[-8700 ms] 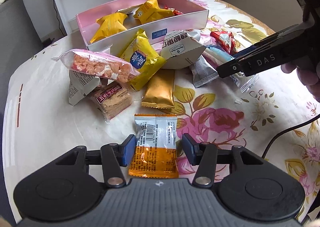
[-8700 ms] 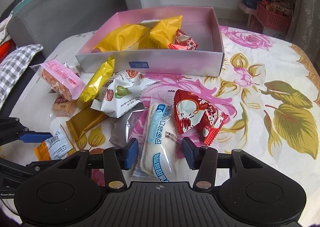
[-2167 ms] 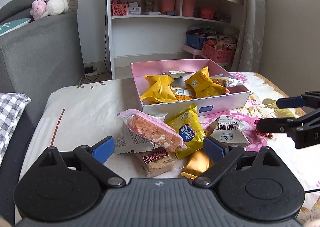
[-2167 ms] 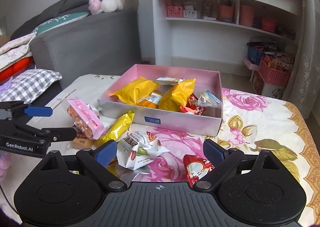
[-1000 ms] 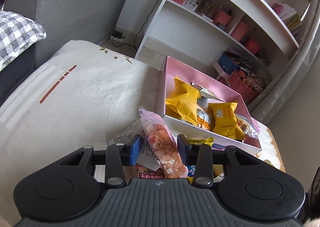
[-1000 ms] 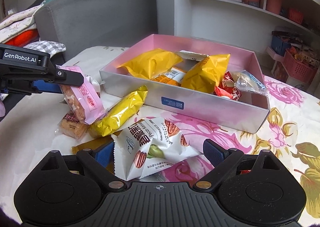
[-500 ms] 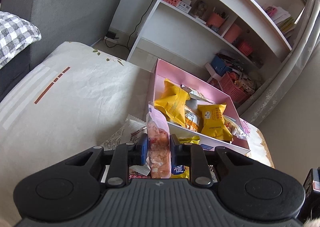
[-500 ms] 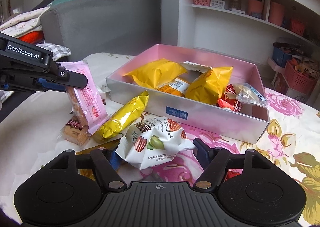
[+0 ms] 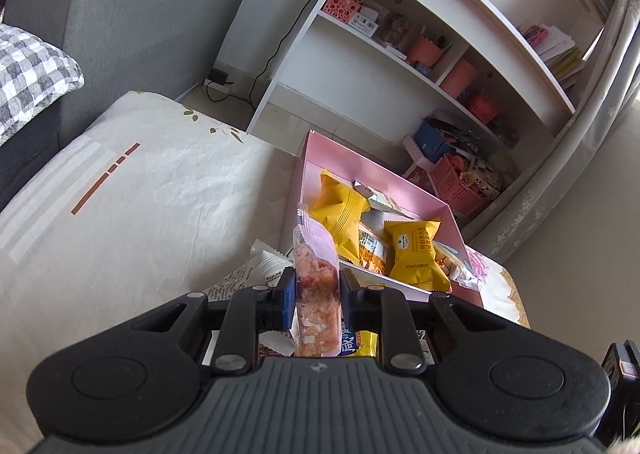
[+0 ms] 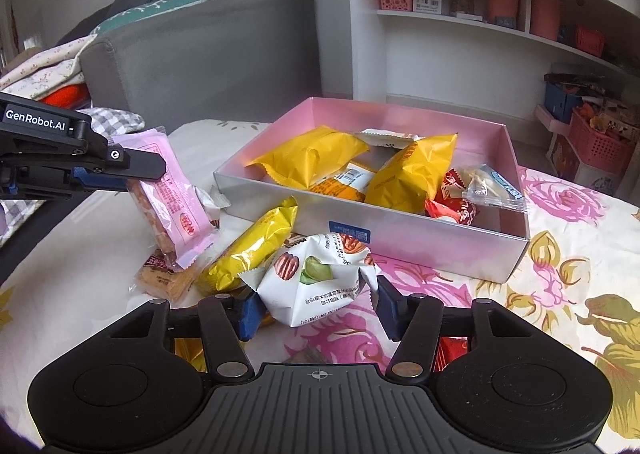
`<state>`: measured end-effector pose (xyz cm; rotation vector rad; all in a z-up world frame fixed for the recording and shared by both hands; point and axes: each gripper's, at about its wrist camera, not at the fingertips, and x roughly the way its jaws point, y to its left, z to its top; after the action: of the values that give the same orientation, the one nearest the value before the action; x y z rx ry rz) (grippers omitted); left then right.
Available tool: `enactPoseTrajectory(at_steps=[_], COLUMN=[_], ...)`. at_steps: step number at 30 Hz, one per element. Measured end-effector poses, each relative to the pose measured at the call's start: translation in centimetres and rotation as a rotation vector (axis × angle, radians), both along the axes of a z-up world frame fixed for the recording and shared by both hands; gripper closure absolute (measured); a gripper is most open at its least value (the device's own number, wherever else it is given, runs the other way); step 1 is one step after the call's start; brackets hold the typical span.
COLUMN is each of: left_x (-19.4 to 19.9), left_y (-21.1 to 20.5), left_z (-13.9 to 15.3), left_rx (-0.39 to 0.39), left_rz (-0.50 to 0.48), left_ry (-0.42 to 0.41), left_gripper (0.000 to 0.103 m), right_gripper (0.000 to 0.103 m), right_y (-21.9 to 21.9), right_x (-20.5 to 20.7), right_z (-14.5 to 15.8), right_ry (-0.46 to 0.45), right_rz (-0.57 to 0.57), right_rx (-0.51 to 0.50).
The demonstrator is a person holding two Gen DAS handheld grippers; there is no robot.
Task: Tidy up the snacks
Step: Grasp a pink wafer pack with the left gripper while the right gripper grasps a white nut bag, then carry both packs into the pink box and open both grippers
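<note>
Already the left gripper (image 9: 316, 296) has its jaws clamped on the pink rice-cracker packet (image 10: 170, 200), lifted off the tabletop near the pink box (image 10: 420, 238)'s left wall. Its slippery wrapper could slide free. The right gripper (image 10: 316, 306), tilted downward, is closing around the white nut packet (image 10: 316, 280), which may crumple or squirt out.

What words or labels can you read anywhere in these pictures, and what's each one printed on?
"GenRobot.AI": white letters on the side of the left claw, which is shut on the pink packet.
White nut packet between the closing right claw's pads: its print shows upside down, too small to read.
Yellow packets in the pink box: print too small.
</note>
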<state>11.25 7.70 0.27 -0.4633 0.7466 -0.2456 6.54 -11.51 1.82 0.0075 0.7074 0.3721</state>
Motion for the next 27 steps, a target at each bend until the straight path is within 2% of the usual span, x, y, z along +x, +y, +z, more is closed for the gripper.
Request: enactPoseTrajectory(at_steps=[15,27], left_x=[0.3,3.7], left_y=[-0.3,-4.4], left_z=[2.2,2.8], left_rx=[-0.026,0.013], left_rz=[-0.008,-0.089], left_ry=[-0.075,-0.091], left_gripper=[0.083,0.083], right_gripper=[0.047,0.047], right_y=[-2.7,-6.0], right_x=[0.2,2.2], right_z=[3.3,4.9], right_ry=[-0.055,-0.073], right_rz=[-0.097,-0.218], right_rx=[0.114,0.173])
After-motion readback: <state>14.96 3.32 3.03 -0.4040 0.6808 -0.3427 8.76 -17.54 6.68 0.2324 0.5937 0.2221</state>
